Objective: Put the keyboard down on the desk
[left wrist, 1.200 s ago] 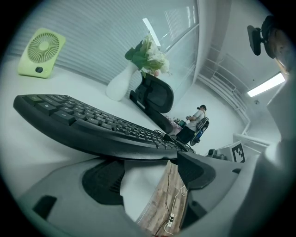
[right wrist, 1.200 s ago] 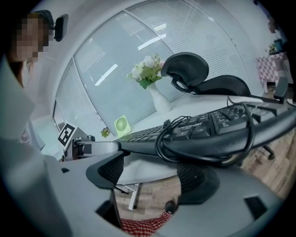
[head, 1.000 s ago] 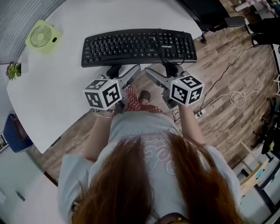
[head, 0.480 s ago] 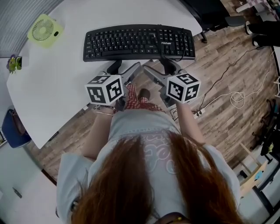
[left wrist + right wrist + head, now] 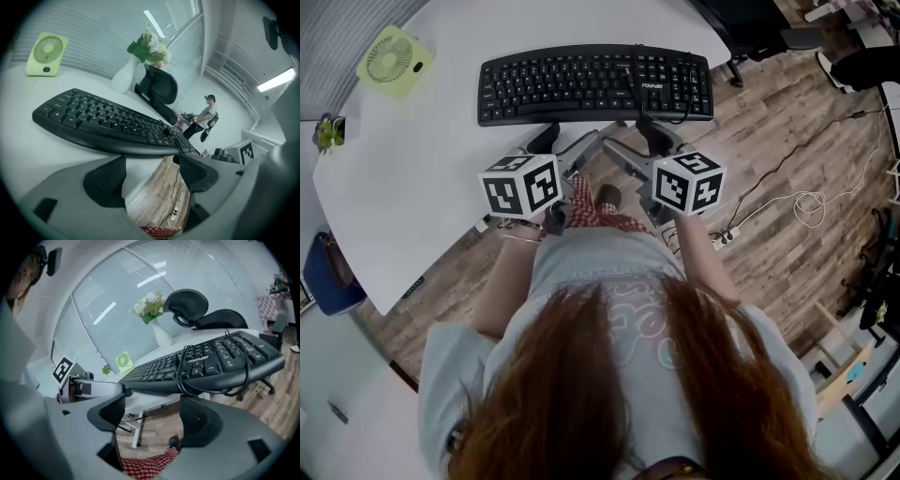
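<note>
Against a second ago: black corded keyboard (image 5: 581, 84) now squarer across the head view, at much the same spot beside the pale green square fan (image 5: 392, 59). The two marker cubes drawn a little closer together.

Keyboard flat on the white desk (image 5: 422, 187), keys up, its own black cable (image 5: 661, 98) looped over the right-hand keys.

Left gripper (image 5: 567, 145) with fingers spread wide and nothing between them but wood floor (image 5: 787, 216) far below; keyboard's front edge just past the tips, contact not clear. Right gripper (image 5: 637, 142) likewise parted and empty, just short of the front edge under the cable loop.

Edges: keyboard's long front edge close along the desk's curved rim, right front corner at that rim or slightly over it, hard to tell which. Beyond that corner, open floor with a thin white cord (image 5: 811, 208) and a black office chair (image 5: 750, 23) off the far right.

Room: broad bare desktop to the left and front-left, a clear strip between keyboard and fan, more bare surface behind the keyboard.
</note>
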`<act>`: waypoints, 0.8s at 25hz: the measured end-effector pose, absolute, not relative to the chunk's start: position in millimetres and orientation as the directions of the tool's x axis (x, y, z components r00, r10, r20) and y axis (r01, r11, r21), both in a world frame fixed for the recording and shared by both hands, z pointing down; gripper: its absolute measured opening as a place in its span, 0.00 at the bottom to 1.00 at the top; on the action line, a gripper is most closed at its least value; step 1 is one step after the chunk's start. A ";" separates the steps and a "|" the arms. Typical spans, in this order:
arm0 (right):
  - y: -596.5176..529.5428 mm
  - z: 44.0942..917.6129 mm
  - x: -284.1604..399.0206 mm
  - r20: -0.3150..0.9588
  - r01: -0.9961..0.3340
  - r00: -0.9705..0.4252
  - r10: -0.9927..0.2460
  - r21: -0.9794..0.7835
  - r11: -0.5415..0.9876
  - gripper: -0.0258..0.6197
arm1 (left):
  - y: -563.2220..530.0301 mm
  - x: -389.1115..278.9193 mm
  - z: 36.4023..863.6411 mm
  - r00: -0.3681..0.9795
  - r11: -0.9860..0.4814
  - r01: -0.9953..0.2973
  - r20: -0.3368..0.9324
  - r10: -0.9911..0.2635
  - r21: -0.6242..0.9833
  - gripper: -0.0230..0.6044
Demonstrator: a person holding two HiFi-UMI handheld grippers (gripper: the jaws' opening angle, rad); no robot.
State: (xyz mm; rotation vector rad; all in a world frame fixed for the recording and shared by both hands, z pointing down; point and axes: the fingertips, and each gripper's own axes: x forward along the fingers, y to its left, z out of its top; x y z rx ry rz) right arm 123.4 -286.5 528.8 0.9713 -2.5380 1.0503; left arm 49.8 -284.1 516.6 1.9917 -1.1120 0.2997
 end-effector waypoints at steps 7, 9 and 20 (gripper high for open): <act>-282.6 532.5 120.5 0.435 -0.661 -0.749 -0.500 -0.551 0.509 0.61 | -280.7 51.4 517.4 0.598 -0.266 -0.773 0.520 -0.610 0.576 0.56; -282.4 530.6 120.4 0.434 -0.664 -0.746 -0.505 -0.547 0.510 0.61 | -280.3 50.4 516.7 0.598 -0.265 -0.770 0.511 -0.617 0.581 0.56; -283.9 487.6 123.0 0.363 -0.646 -0.760 -0.540 -0.516 0.563 0.61 | -277.2 50.1 491.2 0.594 -0.295 -0.767 0.456 -0.662 0.570 0.56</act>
